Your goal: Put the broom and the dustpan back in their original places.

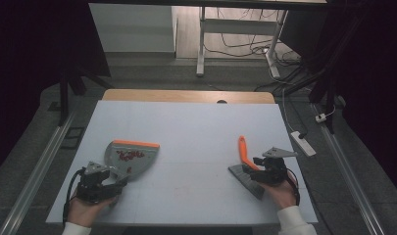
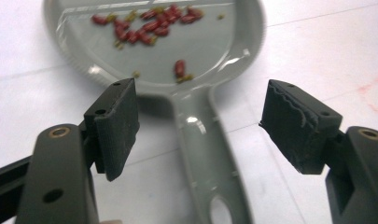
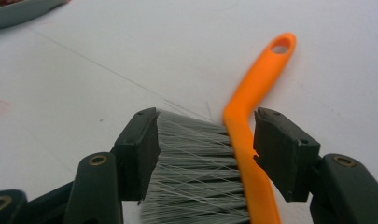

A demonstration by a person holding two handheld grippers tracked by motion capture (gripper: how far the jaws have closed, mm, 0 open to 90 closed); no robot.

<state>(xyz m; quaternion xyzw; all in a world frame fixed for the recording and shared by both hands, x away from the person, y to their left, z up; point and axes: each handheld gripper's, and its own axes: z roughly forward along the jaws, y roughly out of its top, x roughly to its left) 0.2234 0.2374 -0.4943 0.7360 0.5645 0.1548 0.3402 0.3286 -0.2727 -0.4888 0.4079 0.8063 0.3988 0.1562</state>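
A grey dustpan (image 1: 132, 157) with an orange front lip lies on the left of the white table (image 1: 196, 132), holding several small red bits (image 2: 149, 25). My left gripper (image 1: 116, 177) is open, its jaws either side of the dustpan's handle (image 2: 200, 140) without touching it. On the right lies a brush with an orange handle (image 1: 243, 149) and grey bristles (image 3: 196, 163). My right gripper (image 1: 251, 170) is open, straddling the brush where handle meets bristles; the bristles brush one pad (image 3: 142, 140). A corner of the dustpan (image 3: 18, 11) shows far off in the right gripper view.
The table's wooden back edge (image 1: 186, 95) has bare white surface between it and both tools. A white power strip (image 1: 302, 143) lies on the floor at the right, with cables and desk legs (image 1: 201, 49) beyond. A faint red smear (image 2: 375, 93) marks the table.
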